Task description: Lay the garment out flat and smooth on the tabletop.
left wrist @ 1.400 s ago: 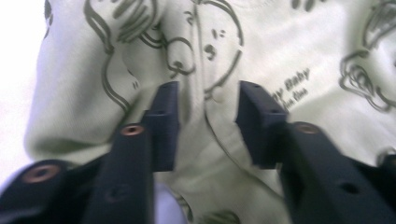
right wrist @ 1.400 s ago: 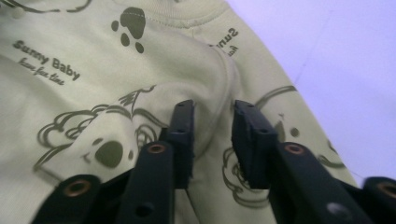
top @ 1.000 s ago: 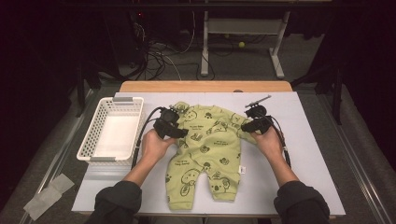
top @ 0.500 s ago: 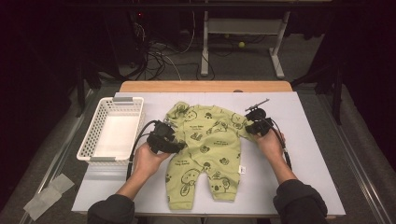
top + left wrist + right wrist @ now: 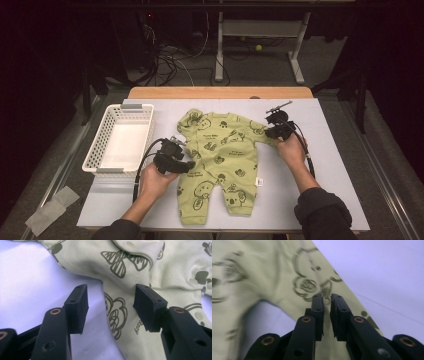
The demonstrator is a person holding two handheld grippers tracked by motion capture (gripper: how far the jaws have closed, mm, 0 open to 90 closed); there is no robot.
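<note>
the left gripper is hovering with its jaws spread apart and nothing clamped, at the near-left edge of the green baby romper, which is lying flat and face up in the middle of the white table. in the left gripper view that hem is running between the two pads without touching either. farther back, the right gripper is nipping the far-right sleeve; its jaws have just been closing then easing a touch, and a thin fold of cloth is sitting pinched between them. this looks like the start of a fold, with one side gripped and the other not yet. next the left jaws likely need to drop onto the edge and close. the right gripper view is blurred at its left, and its pads are hiding how much cloth they are catching. the white basket is sitting beside the romper, apart from it.
</note>
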